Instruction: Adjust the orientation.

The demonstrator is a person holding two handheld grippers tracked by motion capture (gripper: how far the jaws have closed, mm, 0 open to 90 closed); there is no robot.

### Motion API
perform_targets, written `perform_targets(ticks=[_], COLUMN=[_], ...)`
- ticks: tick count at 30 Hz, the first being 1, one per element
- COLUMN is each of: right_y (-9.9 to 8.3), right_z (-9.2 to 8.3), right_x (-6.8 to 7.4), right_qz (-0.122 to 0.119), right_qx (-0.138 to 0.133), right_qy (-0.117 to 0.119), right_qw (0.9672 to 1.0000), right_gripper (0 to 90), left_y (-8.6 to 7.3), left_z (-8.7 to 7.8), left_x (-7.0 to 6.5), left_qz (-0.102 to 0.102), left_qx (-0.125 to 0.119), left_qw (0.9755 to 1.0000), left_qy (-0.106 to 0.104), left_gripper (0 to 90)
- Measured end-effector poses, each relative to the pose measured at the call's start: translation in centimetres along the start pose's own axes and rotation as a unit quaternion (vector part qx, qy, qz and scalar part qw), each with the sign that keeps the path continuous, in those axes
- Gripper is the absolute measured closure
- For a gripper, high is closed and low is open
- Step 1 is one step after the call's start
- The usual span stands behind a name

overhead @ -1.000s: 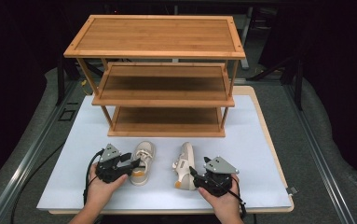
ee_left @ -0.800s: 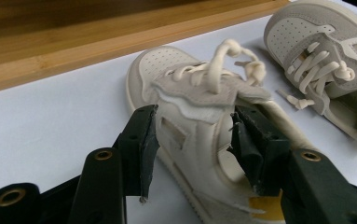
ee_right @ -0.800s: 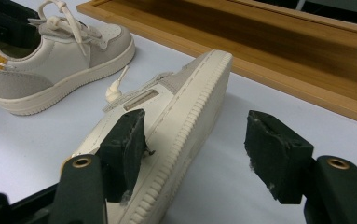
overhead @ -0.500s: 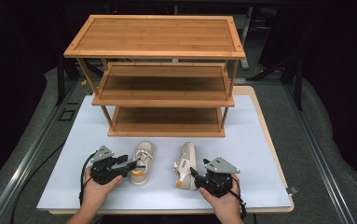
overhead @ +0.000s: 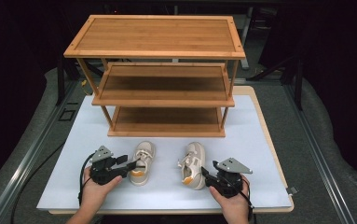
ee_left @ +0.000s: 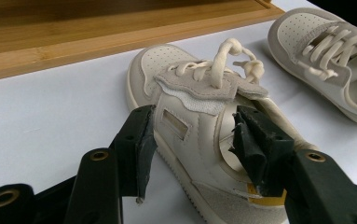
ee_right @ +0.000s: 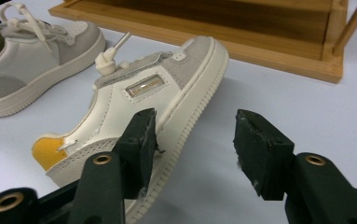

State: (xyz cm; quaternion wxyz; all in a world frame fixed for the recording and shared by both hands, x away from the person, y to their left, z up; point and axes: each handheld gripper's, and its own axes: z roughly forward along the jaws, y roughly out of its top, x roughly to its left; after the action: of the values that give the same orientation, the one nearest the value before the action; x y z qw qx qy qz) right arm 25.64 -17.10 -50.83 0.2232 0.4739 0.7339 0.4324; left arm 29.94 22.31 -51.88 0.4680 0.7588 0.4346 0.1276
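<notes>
Sitting at 12 o'clock, the bamboo shoe rack (overhead: pixel 155 84) blocks the far side. Left gripper (overhead: pixel 132 164) straddles the left sneaker (overhead: pixel 142 156), jaws spread — right gripper (overhead: pixel 205 175) released beside the right sneaker (overhead: pixel 192 164); white mat (overhead: pixel 64 163) bare toward 9.

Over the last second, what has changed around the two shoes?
The left gripper slid toward the left shoe, and its open jaws now sit either side of the collar, one inside the opening, not visibly clamped. The right gripper and right shoe, tipped on its side, hardly moved. The wooden rack stayed put.
</notes>
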Motion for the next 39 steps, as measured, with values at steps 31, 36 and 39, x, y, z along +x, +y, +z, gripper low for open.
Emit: perform_targets(ticks=[31, 36, 39], right_y=[-0.3, -0.4, -0.5], right_z=[0.9, 1.8, 2.0], right_x=[0.2, 0.0, -0.6], right_qz=[0.032, 0.056, 0.084], right_qx=[0.007, 0.034, 0.036], right_qy=[0.022, 0.005, 0.018], right_qw=[0.9992, 0.9978, 0.9957], right_gripper=[43.7, 51.7, 53.4], left_y=[-0.1, 0.0, 0.0], left_z=[0.4, 0.6, 0.8], left_x=[-0.1, -0.2, -0.3], left_qz=[-0.025, -0.025, -0.025], left_qx=[-0.001, 0.002, 0.006], left_qw=[0.9997, 0.9997, 0.9996], left_qy=[-0.008, -0.008, -0.01], left_gripper=[50.9, 52.5, 54.9])
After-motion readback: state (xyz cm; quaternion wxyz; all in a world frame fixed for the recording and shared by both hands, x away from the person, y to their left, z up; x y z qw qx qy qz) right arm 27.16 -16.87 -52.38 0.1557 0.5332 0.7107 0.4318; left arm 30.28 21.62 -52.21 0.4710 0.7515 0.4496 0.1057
